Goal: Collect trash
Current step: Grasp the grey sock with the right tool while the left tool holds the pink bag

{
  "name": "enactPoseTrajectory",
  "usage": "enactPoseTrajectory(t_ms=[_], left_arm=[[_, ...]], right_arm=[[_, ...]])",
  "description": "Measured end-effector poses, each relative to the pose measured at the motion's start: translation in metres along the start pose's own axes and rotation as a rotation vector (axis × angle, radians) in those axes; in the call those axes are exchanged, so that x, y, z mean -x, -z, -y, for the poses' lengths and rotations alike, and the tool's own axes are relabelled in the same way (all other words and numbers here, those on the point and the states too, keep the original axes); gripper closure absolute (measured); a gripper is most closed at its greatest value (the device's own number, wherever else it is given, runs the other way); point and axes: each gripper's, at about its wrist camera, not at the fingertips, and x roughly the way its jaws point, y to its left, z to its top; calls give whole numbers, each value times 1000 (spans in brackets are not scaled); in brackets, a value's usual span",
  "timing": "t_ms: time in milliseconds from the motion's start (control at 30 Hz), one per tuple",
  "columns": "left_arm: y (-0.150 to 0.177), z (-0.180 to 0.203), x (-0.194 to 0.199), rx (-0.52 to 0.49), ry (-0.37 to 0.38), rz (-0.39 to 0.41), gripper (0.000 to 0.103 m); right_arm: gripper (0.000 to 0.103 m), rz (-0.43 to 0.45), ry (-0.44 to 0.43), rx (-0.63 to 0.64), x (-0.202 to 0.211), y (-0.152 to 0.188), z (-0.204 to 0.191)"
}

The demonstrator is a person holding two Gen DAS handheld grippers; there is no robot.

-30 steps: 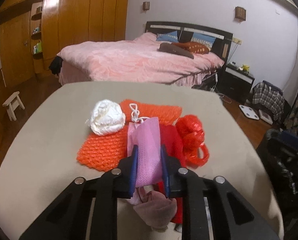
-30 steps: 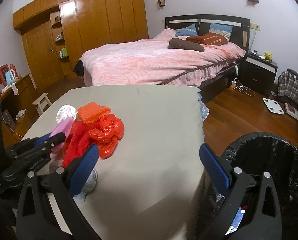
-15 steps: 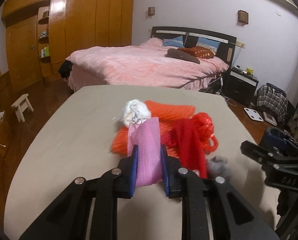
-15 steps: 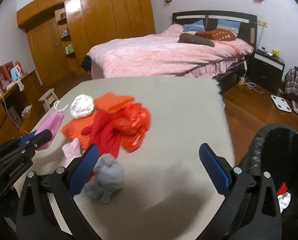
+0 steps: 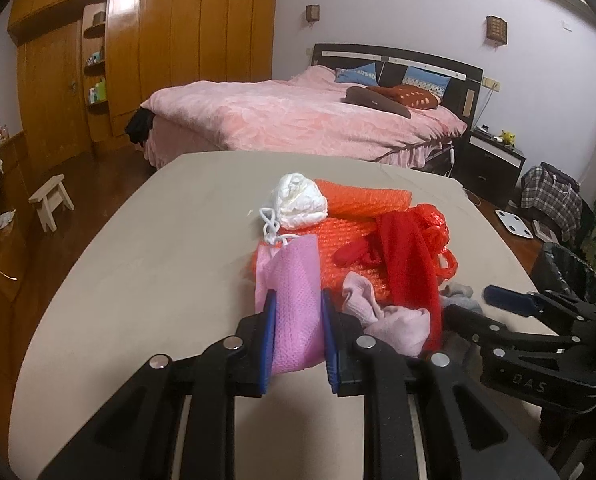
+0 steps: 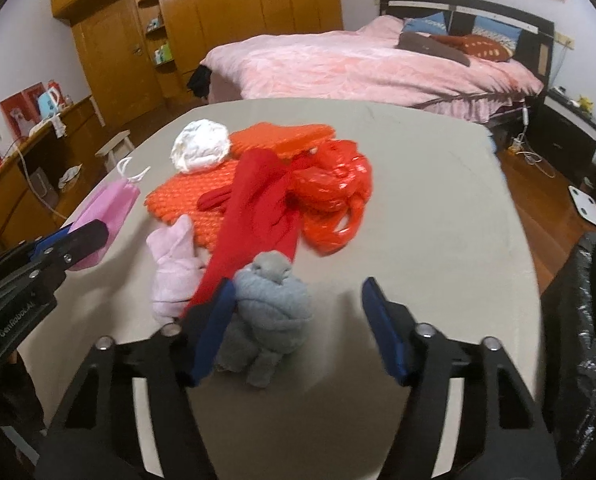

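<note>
The left hand-held gripper [image 5: 297, 320] pinches a pink bag [image 5: 294, 296], tilted downward over the counter [image 5: 170, 240]. The right hand-held gripper [image 6: 298, 312], its jaws just closing but still apart, angles down around a grey cloth [image 6: 272, 304] touching its left finger near the counter's near edge.

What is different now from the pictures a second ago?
The right hand-held gripper came down over the grey cloth bundle, and its jaws have just been closing, with the bundle between them but not yet pinched. The left hand-held gripper stays clamped on the pink mesh bag.
</note>
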Motion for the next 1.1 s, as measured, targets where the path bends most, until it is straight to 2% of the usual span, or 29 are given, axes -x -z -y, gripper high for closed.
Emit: enactPoseTrajectory(t_ms=[100, 267, 500, 867, 1100], left_arm=[[0, 0, 0, 0, 1, -1, 82], [0, 0, 1, 0, 1, 1, 82], [-5, 9, 9, -14, 9, 28, 82], [-28, 46, 37, -45, 63, 71, 82], [-38, 77, 54, -75, 106, 101, 82]], right_arm=[[67, -21, -50, 7, -2, 1, -5], [68, -20, -61, 2, 3, 1, -7], [68, 48, -31, -22, 35, -9, 6], [68, 169, 25, -37, 94, -31, 30], [68, 223, 50, -50, 130, -33, 45]])
